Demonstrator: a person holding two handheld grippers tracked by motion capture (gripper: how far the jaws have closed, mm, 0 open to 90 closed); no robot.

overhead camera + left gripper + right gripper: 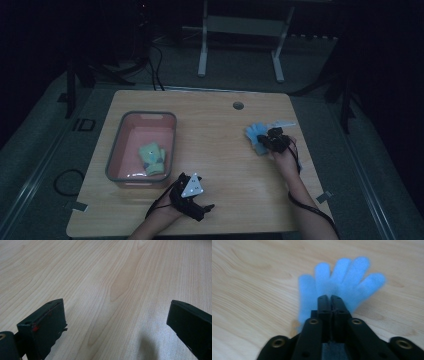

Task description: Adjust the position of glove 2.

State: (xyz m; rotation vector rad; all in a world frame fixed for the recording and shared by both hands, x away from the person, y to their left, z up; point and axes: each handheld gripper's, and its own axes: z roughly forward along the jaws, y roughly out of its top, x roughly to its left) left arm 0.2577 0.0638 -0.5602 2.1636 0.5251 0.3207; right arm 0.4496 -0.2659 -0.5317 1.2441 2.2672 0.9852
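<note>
A light blue glove (255, 132) lies flat on the right side of the wooden table (225, 165), its fingers spread away from me (352, 275). My right gripper (274, 140) sits on the glove's cuff end, its jaws pressed together (331, 299) with the glove's fabric pinched at the tips. My left gripper (192, 189), with a grey three-cornered plate on top, rests near the table's front edge, right of the bin. Its jaws stand wide apart (115, 312) over bare wood with nothing between them.
A pink bin with a grey rim (147, 114) stands on the table's left half, and a green glove (152, 159) lies inside it. A round cable hole (238, 105) sits near the far edge. Behind the table stands a white frame (202, 55).
</note>
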